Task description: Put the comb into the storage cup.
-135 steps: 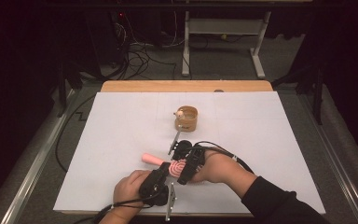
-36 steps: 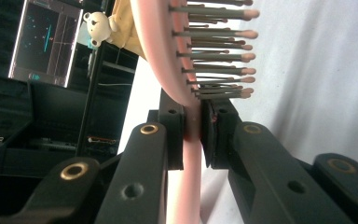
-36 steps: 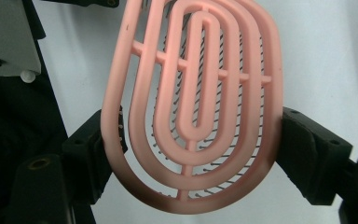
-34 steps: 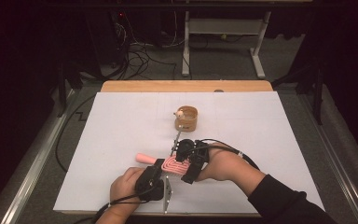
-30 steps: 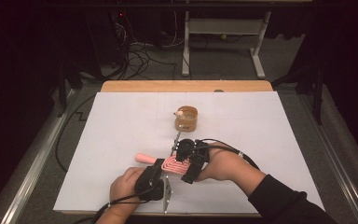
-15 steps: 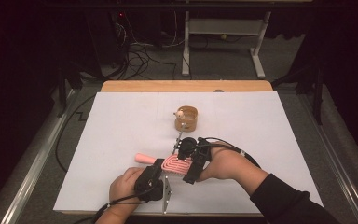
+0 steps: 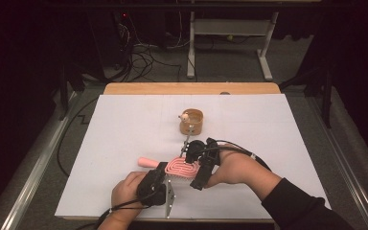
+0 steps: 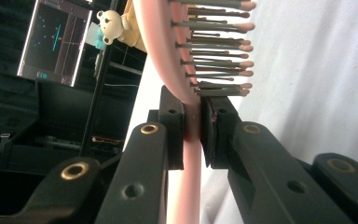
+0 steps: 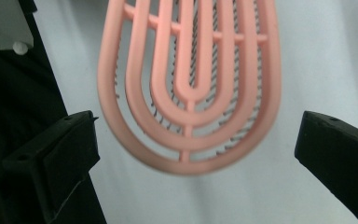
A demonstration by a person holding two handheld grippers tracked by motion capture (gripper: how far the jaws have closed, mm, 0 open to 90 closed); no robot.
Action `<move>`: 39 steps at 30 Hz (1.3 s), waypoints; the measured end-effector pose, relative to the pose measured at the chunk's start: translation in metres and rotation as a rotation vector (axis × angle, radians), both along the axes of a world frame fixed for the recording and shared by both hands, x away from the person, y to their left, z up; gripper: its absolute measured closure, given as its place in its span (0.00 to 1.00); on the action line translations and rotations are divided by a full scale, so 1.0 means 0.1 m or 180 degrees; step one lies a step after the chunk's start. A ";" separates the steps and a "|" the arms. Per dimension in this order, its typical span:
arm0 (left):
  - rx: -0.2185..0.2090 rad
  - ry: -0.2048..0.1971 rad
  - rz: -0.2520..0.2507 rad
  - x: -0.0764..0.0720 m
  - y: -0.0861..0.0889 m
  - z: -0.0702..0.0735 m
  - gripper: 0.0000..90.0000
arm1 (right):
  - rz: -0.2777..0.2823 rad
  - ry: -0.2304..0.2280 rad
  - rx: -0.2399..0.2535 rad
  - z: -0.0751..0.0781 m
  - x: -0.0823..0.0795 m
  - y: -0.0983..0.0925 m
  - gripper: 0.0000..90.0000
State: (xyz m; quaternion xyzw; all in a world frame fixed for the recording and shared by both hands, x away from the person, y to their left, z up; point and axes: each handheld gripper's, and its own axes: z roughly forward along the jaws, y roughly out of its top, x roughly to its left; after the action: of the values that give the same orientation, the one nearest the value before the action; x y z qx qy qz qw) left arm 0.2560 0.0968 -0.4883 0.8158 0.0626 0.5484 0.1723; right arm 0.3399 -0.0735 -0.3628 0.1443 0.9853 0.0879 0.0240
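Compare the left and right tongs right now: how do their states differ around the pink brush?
The left tongs are shut on the brush, pads pinching its neck just below the bristles; the right tongs are open, having just been opening, and touch nothing. The left view sees the brush edge-on, while the right view faces its slotted back, with the head's tip between the wide jaws. Both pairs are black and meet at the brush above the white table.
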 end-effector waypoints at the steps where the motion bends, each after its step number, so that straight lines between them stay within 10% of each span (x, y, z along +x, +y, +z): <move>1: -0.0007 0.0005 0.0005 0.00 0.00 0.00 0.88 | -0.0012 -0.0003 0.0006 0.00 0.00 -0.02 0.00; 31: -0.0160 -0.0011 0.0122 0.05 0.11 0.02 0.88 | -0.0259 -0.0029 -0.0312 -0.47 0.10 -0.74 0.00; 39: -0.0344 0.0019 0.0116 0.06 0.15 0.06 0.88 | -0.0424 -0.0120 -0.0117 -0.56 0.13 -0.97 0.00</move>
State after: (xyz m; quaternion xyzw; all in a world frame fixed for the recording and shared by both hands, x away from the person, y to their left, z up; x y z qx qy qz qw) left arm 0.2619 0.1122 -0.4823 0.8057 0.1075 0.5448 0.2059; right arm 0.3525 -0.1708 -0.4190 0.2074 0.9744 0.0708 0.0510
